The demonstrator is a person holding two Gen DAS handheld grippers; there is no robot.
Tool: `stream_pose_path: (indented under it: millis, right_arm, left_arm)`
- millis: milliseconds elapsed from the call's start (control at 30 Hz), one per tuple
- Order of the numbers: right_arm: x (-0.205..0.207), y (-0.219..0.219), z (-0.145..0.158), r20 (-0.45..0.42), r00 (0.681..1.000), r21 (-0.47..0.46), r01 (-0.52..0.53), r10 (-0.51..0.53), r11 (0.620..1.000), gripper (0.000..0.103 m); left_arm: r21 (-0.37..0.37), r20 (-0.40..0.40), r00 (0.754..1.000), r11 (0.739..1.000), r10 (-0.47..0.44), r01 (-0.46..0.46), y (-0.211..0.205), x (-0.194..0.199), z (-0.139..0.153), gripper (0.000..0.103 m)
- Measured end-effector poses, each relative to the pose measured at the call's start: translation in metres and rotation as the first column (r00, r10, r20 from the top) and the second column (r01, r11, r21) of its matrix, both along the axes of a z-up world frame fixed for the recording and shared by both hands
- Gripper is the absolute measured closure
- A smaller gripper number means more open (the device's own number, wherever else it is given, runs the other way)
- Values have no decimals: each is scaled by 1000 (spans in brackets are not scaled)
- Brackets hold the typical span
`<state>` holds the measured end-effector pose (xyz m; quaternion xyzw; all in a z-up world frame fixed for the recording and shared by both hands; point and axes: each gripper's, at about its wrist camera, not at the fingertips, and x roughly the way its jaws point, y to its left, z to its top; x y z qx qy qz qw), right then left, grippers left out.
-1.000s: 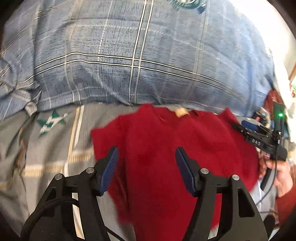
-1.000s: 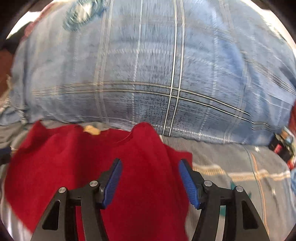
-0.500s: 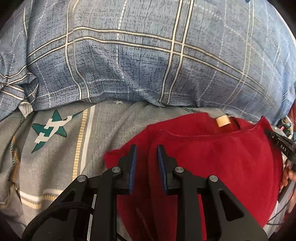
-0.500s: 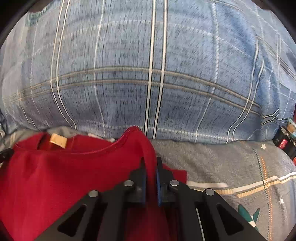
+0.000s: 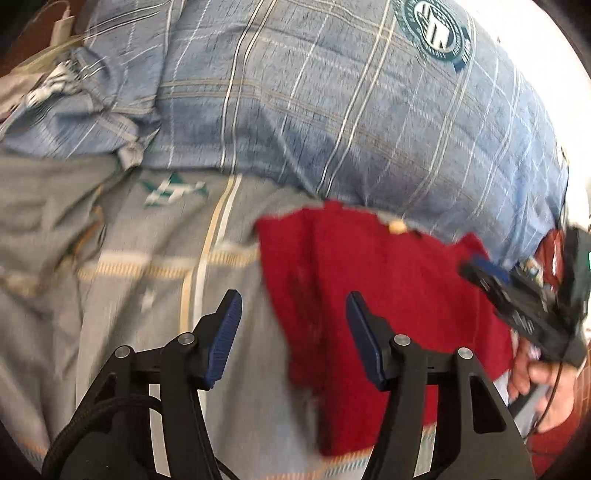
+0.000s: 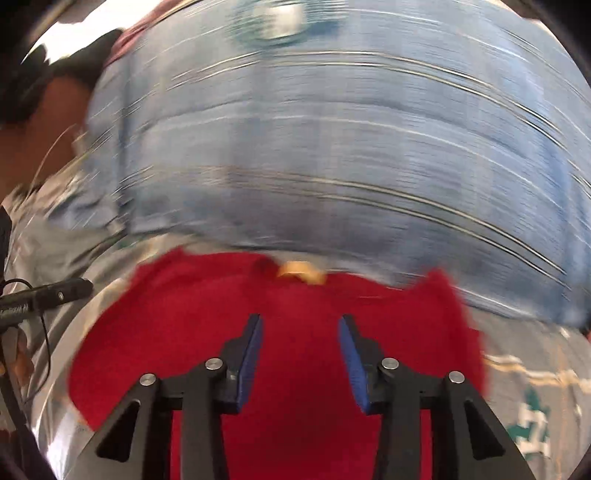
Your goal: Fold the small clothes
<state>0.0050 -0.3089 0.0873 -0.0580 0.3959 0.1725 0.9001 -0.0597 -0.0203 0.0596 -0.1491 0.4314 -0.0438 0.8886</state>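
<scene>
I am looking down along both tongs at a bed. A red garment (image 5: 388, 295) lies flat on a grey sheet (image 5: 129, 295) with pale stripes and a green star print, its top edge just below a big blue plaid pillow (image 5: 332, 110) that fills the upper half of both views. In the left wrist view the garment sits from the centre out toward 3 o'clock, and a small tan label (image 5: 397, 226) shows at its neckline, at about 1 o'clock from centre. My left gripper (image 5: 293, 339) is at 6 o'clock with its blue pads parted fairly wide and still spreading; nothing is pinched, and the garment's left edge shows in the gap below, with sheet on the left side. At 3 o'clock in that view the right gripper (image 5: 491, 277) reaches in over the garment's right edge, held by a hand (image 5: 535, 384) at 4 o'clock. In the right wrist view, which is badly smeared by motion, the garment fills the lower middle, the label at its top edge just above centre. There the right gripper's pads stand a moderate way apart and are opening, with only the cloth below them and nothing gripped. The tip of the left gripper pokes in at 9 o'clock. A round green badge (image 5: 437, 31) is printed on the pillow at 1 o'clock in the left view.
</scene>
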Motion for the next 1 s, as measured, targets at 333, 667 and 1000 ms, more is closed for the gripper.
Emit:
stream_pose_path:
  millis: [333,667,1000]
  right_arm:
    - [37,118,-55,-112,990,-50,-95,89,994,63]
    - [44,114,-72,-101,993,-20,-63,61,998,60]
    - [50,118,-74,-89,995,-54,-50,45,997,53]
  left_arm:
    - [-66,-12,1000,998,1,-2,-3,-13,-37,37]
    - [-33,12,1000,999,-28,29,-4,-13,-36,37]
    - [-36,18,999,999,-34,35,-3,-13,-37,37]
